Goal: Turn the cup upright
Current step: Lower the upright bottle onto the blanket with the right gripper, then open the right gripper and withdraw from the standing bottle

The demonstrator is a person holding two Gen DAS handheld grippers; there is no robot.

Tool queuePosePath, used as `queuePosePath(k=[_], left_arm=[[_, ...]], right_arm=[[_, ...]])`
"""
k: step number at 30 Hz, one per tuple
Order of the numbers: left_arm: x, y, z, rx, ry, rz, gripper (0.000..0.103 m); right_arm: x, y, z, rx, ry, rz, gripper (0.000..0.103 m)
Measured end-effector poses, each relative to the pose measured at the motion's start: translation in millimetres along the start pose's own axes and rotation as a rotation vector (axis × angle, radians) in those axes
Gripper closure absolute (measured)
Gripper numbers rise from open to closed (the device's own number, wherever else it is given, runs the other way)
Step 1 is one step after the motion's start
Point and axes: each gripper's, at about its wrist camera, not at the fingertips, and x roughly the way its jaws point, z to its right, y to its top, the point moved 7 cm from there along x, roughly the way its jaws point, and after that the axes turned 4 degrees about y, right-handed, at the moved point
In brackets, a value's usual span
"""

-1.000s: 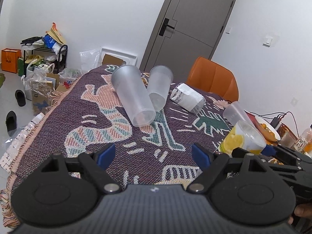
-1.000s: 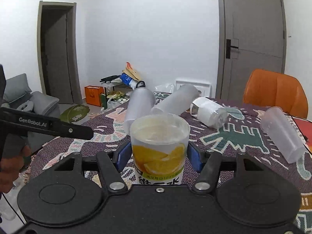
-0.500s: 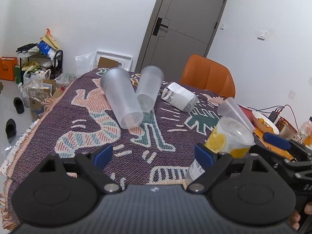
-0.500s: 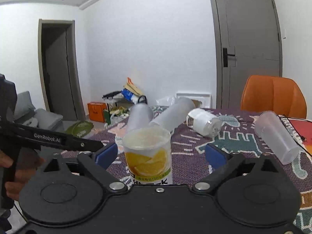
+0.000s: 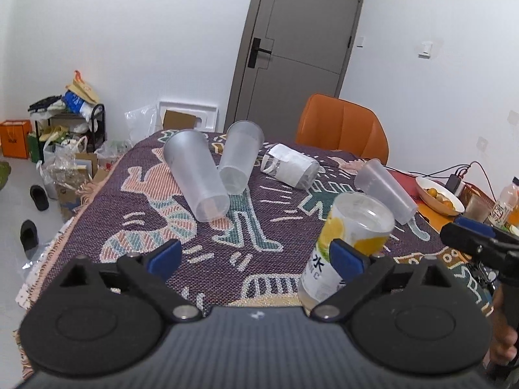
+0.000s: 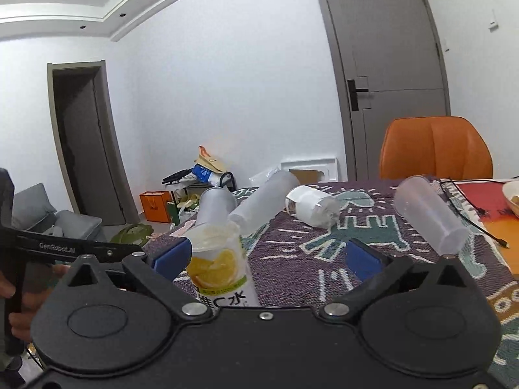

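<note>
On the table's patterned cloth point(image 5: 136, 201), left side: two frosted cups point(image 5: 194, 175) lie tipped over, touching. Left tool point(image 5: 256, 257) spread wide, nothing between its pads. Lemon-print cup point(image 5: 350, 243) stands upright at the near edge, just beside the left tool's right pad. Right tool point(image 6: 266, 257) also wide open; cup point(image 6: 217, 259) sits by its left pad, ungripped. Clear cup point(image 5: 386, 191) lies on its side further right.

A coarse woven cloth point(image 5: 259, 227) is covering the table. Frosted matt plastic cups point(image 5: 198, 175) are lying on it beside a glossy printed lemon cup point(image 6: 217, 259). Matt black plastic is forming the left gripper point(image 5: 256, 256).
</note>
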Motion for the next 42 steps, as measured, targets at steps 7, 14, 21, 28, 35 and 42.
queuePosePath(k=[7,14,21,28,35,42], left_arm=[[-16.6,-2.0,14.2,0.073,0.005,0.028,0.005],[-26.6,-14.8,13.8,0.095,0.000,0.022,0.005],[-32.2,-23.3,7.2,0.097,0.018,0.022,0.005],[-33.3,-25.5,7.3,0.114,0.035,0.015,0.005],[-33.3,-26.3,10.9,0.127,0.036,0.011,0.005],[-32.8,-26.1,12.1,0.126,0.037,0.013,0.005]], right_arm=[[-16.0,-4.6,14.9,0.008,-0.029,-0.021,0.000],[-27.2,-16.4,15.9,0.011,-0.040,-0.062,0.000],[-30.6,-23.2,10.1,-0.010,-0.043,-0.081,0.000],[-31.3,-26.4,12.0,0.007,-0.038,-0.098,0.000],[-32.8,-27.1,19.6,0.043,-0.048,-0.104,0.000],[-33.7,-27.7,18.9,0.041,-0.044,-0.104,0.000]])
